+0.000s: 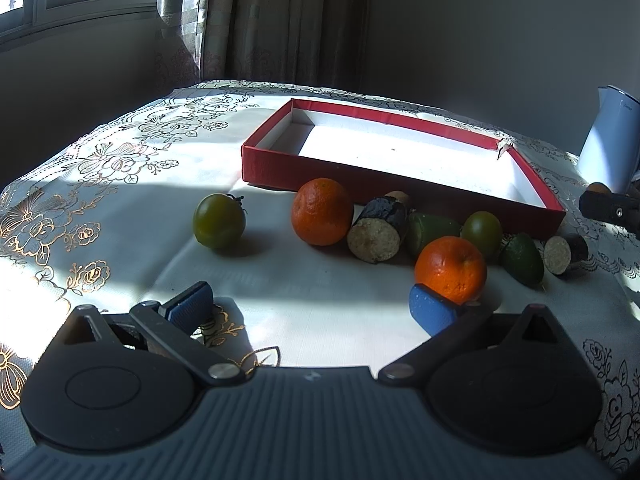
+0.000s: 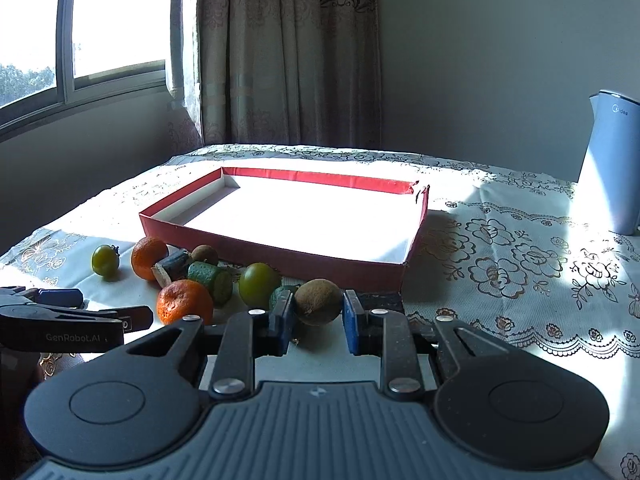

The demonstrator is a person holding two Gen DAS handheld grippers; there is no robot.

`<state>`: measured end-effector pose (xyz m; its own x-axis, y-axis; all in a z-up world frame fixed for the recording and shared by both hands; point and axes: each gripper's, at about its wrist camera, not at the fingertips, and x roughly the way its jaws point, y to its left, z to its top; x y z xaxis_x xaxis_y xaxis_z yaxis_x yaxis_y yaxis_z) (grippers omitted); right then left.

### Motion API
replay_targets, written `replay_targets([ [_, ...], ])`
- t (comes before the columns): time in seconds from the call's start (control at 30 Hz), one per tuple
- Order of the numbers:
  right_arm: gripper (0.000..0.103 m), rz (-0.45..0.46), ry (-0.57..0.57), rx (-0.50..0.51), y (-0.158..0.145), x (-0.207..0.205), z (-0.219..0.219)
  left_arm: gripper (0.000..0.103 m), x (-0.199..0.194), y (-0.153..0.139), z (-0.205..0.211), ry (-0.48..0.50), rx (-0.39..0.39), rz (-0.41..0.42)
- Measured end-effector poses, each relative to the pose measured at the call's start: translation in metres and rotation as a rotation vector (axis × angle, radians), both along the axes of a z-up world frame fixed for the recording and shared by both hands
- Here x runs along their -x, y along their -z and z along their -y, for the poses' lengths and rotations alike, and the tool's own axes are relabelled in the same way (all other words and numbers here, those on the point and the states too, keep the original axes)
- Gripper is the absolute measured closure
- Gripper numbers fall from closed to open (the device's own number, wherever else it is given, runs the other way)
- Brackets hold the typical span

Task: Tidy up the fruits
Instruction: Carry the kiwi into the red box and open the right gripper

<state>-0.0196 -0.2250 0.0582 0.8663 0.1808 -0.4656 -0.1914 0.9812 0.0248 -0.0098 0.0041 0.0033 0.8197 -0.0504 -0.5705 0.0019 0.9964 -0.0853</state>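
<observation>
Pinching a kiwi, long axis crosswise between blue pads: right hand-held gripper; left hand-held gripper wide.

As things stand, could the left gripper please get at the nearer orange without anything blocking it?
Probably yes. The left gripper is open and empty, and the nearer orange sits just beyond its right finger on bare cloth. Only a small shift sideways seems needed; the green fruit behind it lies out of the way.

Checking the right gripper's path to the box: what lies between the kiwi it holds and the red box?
Only bare tablecloth separates the kiwi in the right gripper from the red box, per the right wrist view.
</observation>
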Motion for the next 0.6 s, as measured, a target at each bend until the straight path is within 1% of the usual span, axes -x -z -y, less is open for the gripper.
replay_targets([
  [0.03,0.078,0.023,0.005,0.014,-0.007,-0.01,0.002,0.0,0.0,0.0,0.0,-0.001,0.002,0.0],
  [0.1,0.078,0.029,0.013,0.03,-0.011,-0.033,0.005,0.0,0.0,0.0,0.0,-0.001,0.004,0.0],
  [0.17,0.078,0.013,0.024,0.027,-0.007,-0.056,0.009,0.0,0.0,0.0,0.0,0.0,0.003,-0.001],
  [0.23,0.078,-0.029,0.015,0.024,0.003,-0.08,0.012,0.0,0.0,0.0,0.0,0.0,0.003,-0.001],
  [0.3,0.077,-0.06,0.028,0.011,0.014,-0.096,0.014,0.0,0.0,0.0,0.0,0.001,0.002,-0.002],
  [0.37,0.077,-0.088,0.038,0.019,0.024,-0.105,0.015,0.0,0.0,0.0,0.0,0.001,0.0,-0.003],
  [0.43,0.077,-0.108,0.056,0.011,0.028,-0.106,0.017,0.0,0.0,0.0,0.0,0.001,-0.001,-0.004],
  [0.5,0.076,-0.101,0.053,-0.029,0.024,-0.1,0.023,0.0,-0.001,0.0,0.0,0.001,-0.004,-0.005],
  [0.53,0.075,-0.08,0.052,-0.058,0.018,-0.093,0.029,0.0,-0.001,0.0,0.0,0.001,-0.004,-0.005],
  [0.57,0.067,-0.062,0.057,-0.077,0.013,-0.086,0.034,0.0,-0.001,0.0,-0.001,0.0,-0.003,-0.004],
  [0.6,0.049,-0.046,0.073,-0.089,0.009,-0.077,0.039,0.0,0.0,0.0,-0.001,0.0,-0.001,-0.003],
])
